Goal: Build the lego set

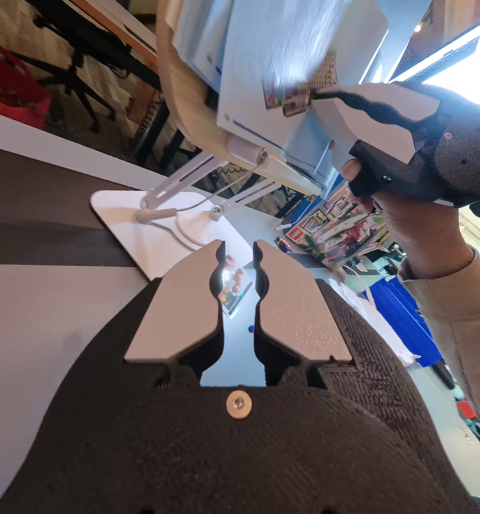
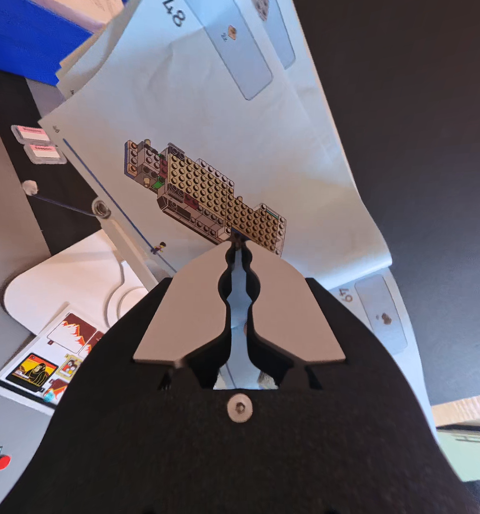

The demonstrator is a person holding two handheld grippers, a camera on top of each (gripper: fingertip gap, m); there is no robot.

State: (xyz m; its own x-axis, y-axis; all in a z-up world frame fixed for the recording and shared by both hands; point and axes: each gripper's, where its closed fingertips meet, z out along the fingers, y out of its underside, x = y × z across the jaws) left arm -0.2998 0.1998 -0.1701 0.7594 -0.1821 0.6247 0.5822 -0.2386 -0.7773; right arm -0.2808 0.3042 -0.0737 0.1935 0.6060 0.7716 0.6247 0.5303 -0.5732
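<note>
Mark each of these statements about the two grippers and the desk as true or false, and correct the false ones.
1. The left gripper is open with nothing between its fingers. True.
2. The right gripper pinches a page of the instruction booklet. True.
3. The booklet lies flat on the desk. False: it rests on a raised book stand.
4. A purple minifigure lies near the toy box. True.
5. The sticker sheet is held by the left gripper. False: it lies on the desk.

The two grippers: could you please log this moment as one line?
left gripper: open, empty, above sticker sheet | right gripper: shut on instruction booklet page | booklet on white stand
</note>
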